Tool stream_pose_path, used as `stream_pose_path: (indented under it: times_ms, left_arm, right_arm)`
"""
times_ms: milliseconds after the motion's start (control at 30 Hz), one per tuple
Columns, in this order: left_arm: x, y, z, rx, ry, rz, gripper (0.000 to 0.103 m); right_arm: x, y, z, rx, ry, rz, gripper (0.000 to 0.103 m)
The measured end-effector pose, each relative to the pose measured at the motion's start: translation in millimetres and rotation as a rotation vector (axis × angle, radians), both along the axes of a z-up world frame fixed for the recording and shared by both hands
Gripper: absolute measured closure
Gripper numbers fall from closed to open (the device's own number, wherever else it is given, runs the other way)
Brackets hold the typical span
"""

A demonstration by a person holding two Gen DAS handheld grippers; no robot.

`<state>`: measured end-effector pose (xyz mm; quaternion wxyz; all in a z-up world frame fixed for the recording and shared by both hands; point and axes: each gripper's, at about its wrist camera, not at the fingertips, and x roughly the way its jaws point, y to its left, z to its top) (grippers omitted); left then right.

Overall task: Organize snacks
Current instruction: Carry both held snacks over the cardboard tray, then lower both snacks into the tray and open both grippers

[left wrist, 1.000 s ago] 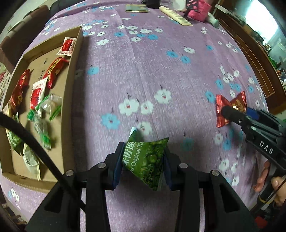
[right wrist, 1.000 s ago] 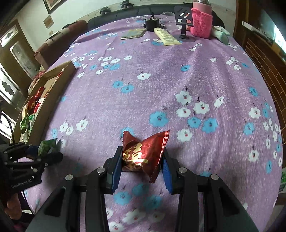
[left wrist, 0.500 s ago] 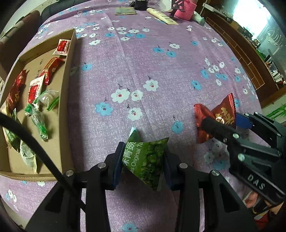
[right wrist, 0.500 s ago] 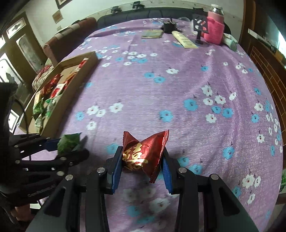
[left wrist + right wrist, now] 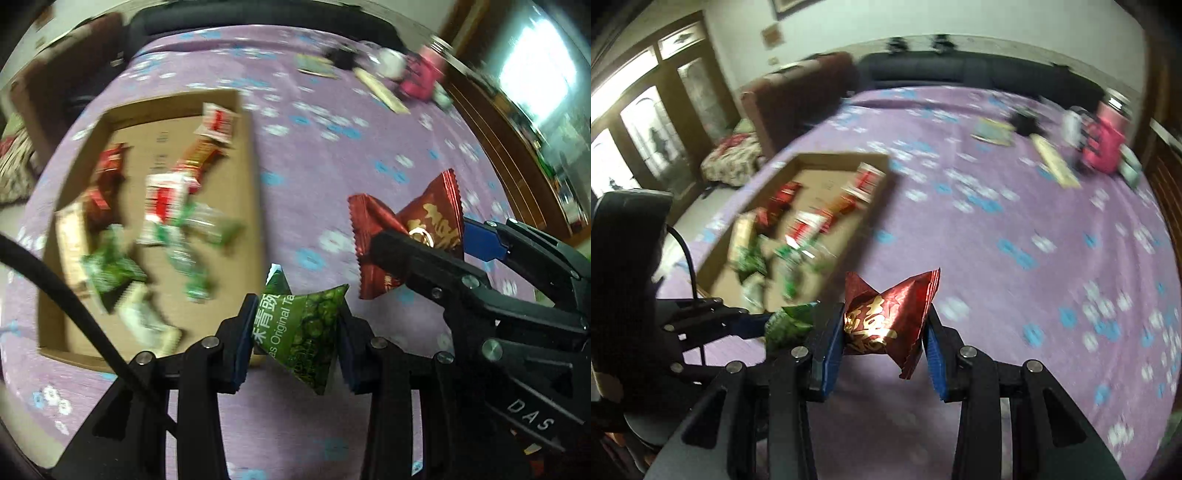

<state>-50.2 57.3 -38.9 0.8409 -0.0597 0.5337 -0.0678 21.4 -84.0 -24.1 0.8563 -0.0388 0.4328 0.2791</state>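
Snacks first, nearest the lens: green snack packet (image 5: 301, 330) pinched between the blue pads of the left hand-held gripper (image 5: 295, 332), jaws clamped on its sides, packet lifted clear of the purple flowered tabletop (image 5: 314, 155). White lettering on the packet's left half; upper corner poking up at 12 o'clock from the pads.

Just beyond, at 2 o'clock from the green packet: red snack packet (image 5: 406, 236) with gold characters, clamped crosswise in the right hand-held gripper (image 5: 417, 240), black fingers entering from 4 o'clock. Same pairing from the right wrist view: red snack packet (image 5: 886, 321) squeezed between blue pads of the right hand-held gripper (image 5: 882, 332), off the cloth; green snack packet (image 5: 788, 325) at 9 o'clock beside it, in the left hand-held gripper (image 5: 768, 326). The 2 packets near each other, apart in the left wrist view.

Farther out, at 10 o'clock: open cardboard box (image 5: 255, 206) lying flat on the tabletop, holding a blurred jumble of red, white and green wrappers (image 5: 166, 199); count unclear. Near right corner of the box just beside the green packet in the picture.

Farthest, at 1 o'clock along the tabletop's back edge: pink object (image 5: 421, 79), a long pale flat item (image 5: 380, 90), other small things too blurred to tell. Dark sofa (image 5: 960, 72) behind.
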Motion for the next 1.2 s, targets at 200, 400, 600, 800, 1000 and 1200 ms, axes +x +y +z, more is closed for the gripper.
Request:
stream_pose_path:
  times_ms: [200, 400, 600, 800, 1000, 1200]
  left_arm:
    - [37, 66, -7, 0.057, 0.025, 0.14, 0.062]
    - [70, 103, -16, 0.121, 0.031, 0.232, 0.062]
    - [87, 120, -23, 0.13, 0.057, 0.291, 0.06]
    - [93, 122, -24, 0.145, 0.083, 0.3, 0.054]
    - [92, 117, -21, 0.17, 0.08, 0.296, 0.049]
    - [84, 118, -14, 0.168, 0.057, 0.319, 0.045]
  right_arm:
    - [40, 69, -6, 0.009, -0.008, 0.098, 0.064]
    - [76, 112, -17, -0.007, 0.02, 0.121, 0.064]
    - [93, 128, -21, -0.045, 0.034, 0.127, 0.063]
    - [96, 136, -19, -0.094, 0.023, 0.134, 0.061]
    - [96, 135, -11, -0.114, -0.009, 0.132, 0.05]
    - [92, 119, 6, -0.077, -0.022, 0.099, 0.046]
